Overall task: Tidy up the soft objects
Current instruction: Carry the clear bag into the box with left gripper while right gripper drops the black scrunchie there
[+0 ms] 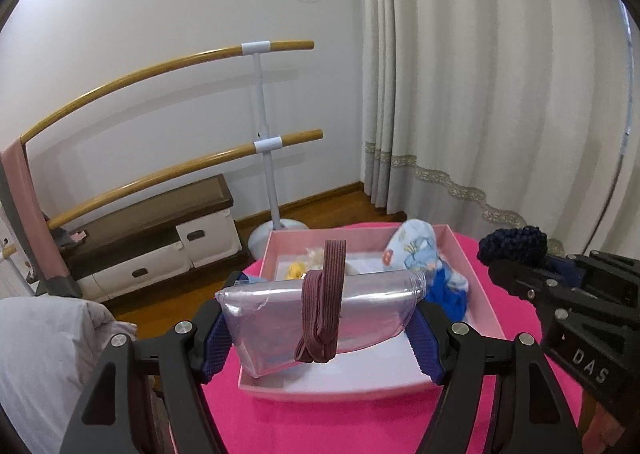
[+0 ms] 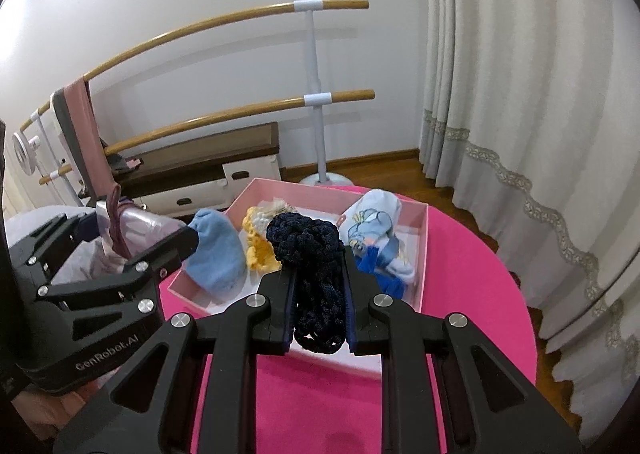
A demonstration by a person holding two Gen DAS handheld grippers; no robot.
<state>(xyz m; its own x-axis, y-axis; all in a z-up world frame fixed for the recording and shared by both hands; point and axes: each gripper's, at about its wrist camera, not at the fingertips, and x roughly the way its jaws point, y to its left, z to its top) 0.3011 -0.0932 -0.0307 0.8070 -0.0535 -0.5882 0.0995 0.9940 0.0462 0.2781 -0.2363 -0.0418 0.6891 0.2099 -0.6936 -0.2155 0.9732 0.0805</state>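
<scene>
The dark blue scrunchie [image 2: 316, 278] is squeezed tight between the two sides of the right tool [image 2: 319, 308]. The tool is up in the air over the near end of the pink box [image 2: 424, 254] and tips down toward it. The scrunchie's woolly top puffs out past the tips.

The left tool [image 1: 320, 328] is up too, just beside the right one, and it also tips down. Its blue pads [image 1: 218, 338] press on the two ends of a clear plastic bottle [image 1: 276, 318] that lies sideways between them. A brown hair band [image 1: 322, 306] hangs looped over the middle of the bottle.

The pink box sits on a round counter with a bright pink cloth [image 2: 476, 294]. In the box are a light blue sock [image 2: 216, 254], something yellow and fluffy [image 2: 260, 250], and a white and blue sock with a cartoon picture [image 2: 374, 230].

Behind the counter is a white wall [image 1: 160, 13]. Two wooden bars [image 1: 160, 65] on a white stand [image 1: 266, 157] run along it, one above the other. A pink and grey cloth [image 2: 86, 129] hangs over the bars on the left. A low white cupboard with a brown top [image 1: 160, 238] sits on the wooden floor [image 1: 340, 201]. Long cream curtains [image 1: 500, 93] fill the right side. Something pale and soft [image 1: 40, 354] lies at the left edge.
</scene>
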